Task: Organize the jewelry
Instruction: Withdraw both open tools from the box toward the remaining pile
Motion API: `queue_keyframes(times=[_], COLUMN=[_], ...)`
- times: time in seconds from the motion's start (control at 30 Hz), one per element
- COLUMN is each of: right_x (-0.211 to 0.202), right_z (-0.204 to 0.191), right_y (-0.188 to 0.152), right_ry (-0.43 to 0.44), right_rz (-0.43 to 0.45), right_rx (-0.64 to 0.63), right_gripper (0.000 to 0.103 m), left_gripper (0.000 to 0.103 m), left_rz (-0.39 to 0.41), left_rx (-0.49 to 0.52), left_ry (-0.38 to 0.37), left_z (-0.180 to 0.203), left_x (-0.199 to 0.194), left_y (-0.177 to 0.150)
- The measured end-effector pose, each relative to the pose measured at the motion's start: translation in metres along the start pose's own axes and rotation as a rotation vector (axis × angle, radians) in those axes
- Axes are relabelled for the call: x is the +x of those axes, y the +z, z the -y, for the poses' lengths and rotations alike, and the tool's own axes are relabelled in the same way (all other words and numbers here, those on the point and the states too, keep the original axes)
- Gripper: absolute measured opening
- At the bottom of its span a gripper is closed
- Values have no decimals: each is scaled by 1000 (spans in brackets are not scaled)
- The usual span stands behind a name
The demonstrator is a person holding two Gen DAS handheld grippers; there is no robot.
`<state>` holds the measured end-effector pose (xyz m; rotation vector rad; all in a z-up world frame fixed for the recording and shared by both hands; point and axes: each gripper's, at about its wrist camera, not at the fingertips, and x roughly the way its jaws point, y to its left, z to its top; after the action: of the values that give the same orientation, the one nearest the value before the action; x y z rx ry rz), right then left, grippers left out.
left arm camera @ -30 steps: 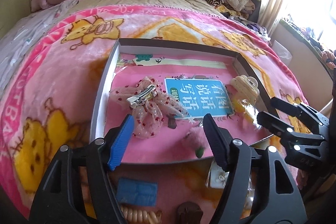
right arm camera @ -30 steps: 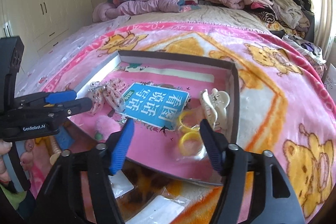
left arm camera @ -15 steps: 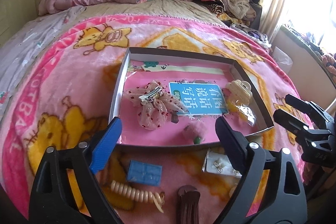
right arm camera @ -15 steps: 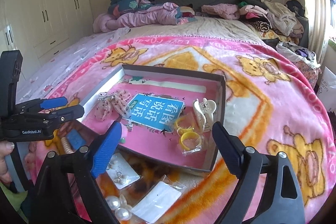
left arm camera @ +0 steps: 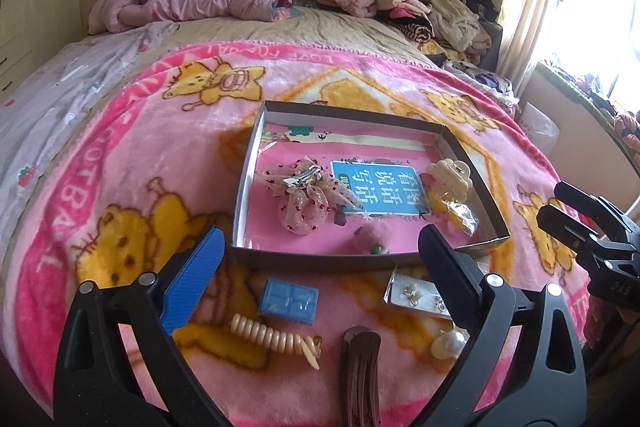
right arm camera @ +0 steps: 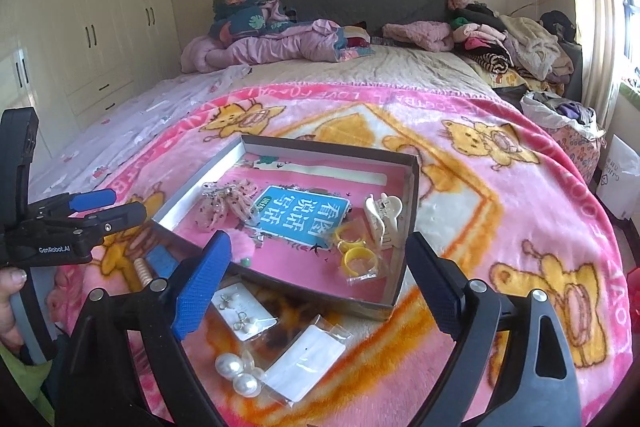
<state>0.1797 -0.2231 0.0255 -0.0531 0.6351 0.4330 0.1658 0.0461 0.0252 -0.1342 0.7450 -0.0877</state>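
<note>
Two tongs, both spread wide and grasping nothing, over a bed with a pink blanket (left arm camera: 132, 163).

Left wrist view. Left tongs (left arm camera: 320, 275) hang above the near edge of the tray (left arm camera: 248, 163), which lies flat on the blanket. In the tray: sheer dotted bow (left arm camera: 308, 195) with a metal clip, at left; blue card (left arm camera: 380, 191) with Chinese characters, middle, touching the bow; cream claw clip (left arm camera: 450, 179), against the right wall; small bag with yellow rings (left arm camera: 460, 217), just before the claw clip; pink pompom (left arm camera: 370, 239), near the front wall. On the blanket before the tray: blue box (left arm camera: 289, 301); cream coil tie (left arm camera: 276, 339), just in front of the box; brown barrette (left arm camera: 360, 367), at the lower edge; earring card (left arm camera: 416, 297), partly behind the right finger; pearl piece (left arm camera: 448, 343), near that finger. Right tongs (left arm camera: 560, 207) enter at the right edge, beside the tray's right corner.

Right wrist view. Right tongs (right arm camera: 316, 287) hang above the tray's near corner (right arm camera: 384, 303). Same contents: bow (right arm camera: 224, 203), card (right arm camera: 304, 215), claw clip (right arm camera: 382, 219), yellow rings (right arm camera: 352, 255), pompom (right arm camera: 240, 251). Before the tray: earring card (right arm camera: 240, 311); two pearls (right arm camera: 236, 373); a clear bag with a white card (right arm camera: 308, 359), beside the pearls. Left tongs (right arm camera: 108, 205) enter from the left edge, above the coil tie (right arm camera: 141, 269) and blue box (right arm camera: 162, 263).
</note>
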Motion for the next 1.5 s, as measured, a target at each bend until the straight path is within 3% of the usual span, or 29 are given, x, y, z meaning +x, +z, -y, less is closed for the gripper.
queue_keyframes(times=[0.63, 1.5], right_x=[-37, -39], right_z=[-9, -34], right_y=[-8, -43], right_ry=[9, 86], right_rz=[30, -34], right_rx=[-16, -49], right_gripper=[90, 90], left_gripper=[89, 89], left_rz=[51, -2], left_rx=[-4, -12], left_ry=[16, 65], left_z=[2, -9], left_x=[-41, -51], left_y=[-14, -61])
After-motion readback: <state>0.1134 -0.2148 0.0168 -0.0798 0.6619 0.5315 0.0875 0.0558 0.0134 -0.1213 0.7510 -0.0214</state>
